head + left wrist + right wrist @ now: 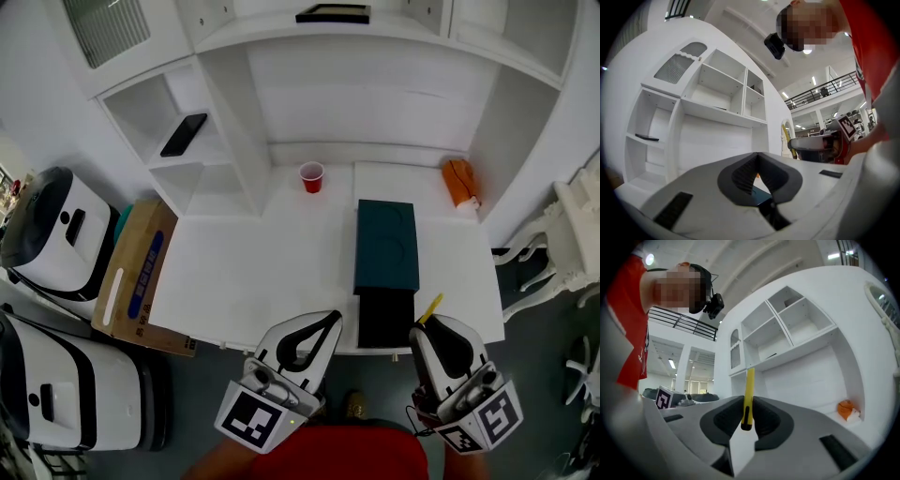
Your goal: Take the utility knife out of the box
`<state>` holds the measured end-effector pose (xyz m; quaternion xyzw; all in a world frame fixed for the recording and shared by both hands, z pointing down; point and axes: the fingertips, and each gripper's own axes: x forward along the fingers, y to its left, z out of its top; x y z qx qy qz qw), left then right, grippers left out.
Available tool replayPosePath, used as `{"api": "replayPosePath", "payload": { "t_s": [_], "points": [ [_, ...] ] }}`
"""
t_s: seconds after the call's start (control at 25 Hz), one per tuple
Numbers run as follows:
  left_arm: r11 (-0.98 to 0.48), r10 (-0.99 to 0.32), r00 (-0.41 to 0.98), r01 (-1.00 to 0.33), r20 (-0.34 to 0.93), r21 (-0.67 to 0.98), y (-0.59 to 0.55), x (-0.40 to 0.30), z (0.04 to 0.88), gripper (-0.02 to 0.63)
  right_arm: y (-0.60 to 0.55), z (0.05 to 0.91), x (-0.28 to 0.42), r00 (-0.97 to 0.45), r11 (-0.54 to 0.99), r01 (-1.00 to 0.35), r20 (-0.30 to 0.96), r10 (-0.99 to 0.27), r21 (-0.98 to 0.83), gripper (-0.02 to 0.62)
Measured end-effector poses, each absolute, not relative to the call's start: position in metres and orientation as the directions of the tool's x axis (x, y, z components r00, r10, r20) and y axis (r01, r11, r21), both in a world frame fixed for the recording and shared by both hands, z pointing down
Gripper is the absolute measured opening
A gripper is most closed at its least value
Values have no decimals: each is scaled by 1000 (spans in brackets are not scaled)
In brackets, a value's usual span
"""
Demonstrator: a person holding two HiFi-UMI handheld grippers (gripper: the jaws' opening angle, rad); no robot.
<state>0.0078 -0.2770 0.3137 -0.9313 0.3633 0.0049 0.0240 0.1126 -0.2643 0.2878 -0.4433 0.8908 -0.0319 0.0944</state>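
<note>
In the head view a dark teal box (385, 234) lies on the white desk (253, 272), its black drawer (385, 317) pulled out toward me. My right gripper (422, 330) hovers just off the desk's front edge, right of the drawer. It is shut on a yellow utility knife (429, 308), which sticks out past the fingertips. In the right gripper view the knife (748, 394) stands upright, pinched between the dark pads. My left gripper (330, 322) sits left of the drawer, shut with nothing in it. Its tips meet in the left gripper view (757, 156).
A red cup (311, 176) and an orange object (459, 181) stand at the back of the desk. A black phone (184, 134) lies on a left shelf. A cardboard box (136, 272) and white machines (56, 230) crowd the left side. A white chair (572, 244) stands at the right.
</note>
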Motion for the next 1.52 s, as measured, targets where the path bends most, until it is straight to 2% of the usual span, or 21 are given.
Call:
{"api": "replayPosePath", "payload": {
  "t_s": [0.16, 0.4, 1.52],
  "points": [
    [-737, -672, 740, -673, -41, -62, -270, 5, 307, 8, -255, 280, 114, -571, 597, -796, -201, -796, -104, 77],
    [-742, -664, 746, -666, -49, -80, -264, 4, 302, 8, -252, 274, 111, -568, 597, -798, -227, -791, -83, 75],
    [-749, -656, 753, -658, -46, -75, -261, 2, 304, 8, -249, 272, 103, -573, 592, -804, -197, -796, -52, 74]
  ]
}}
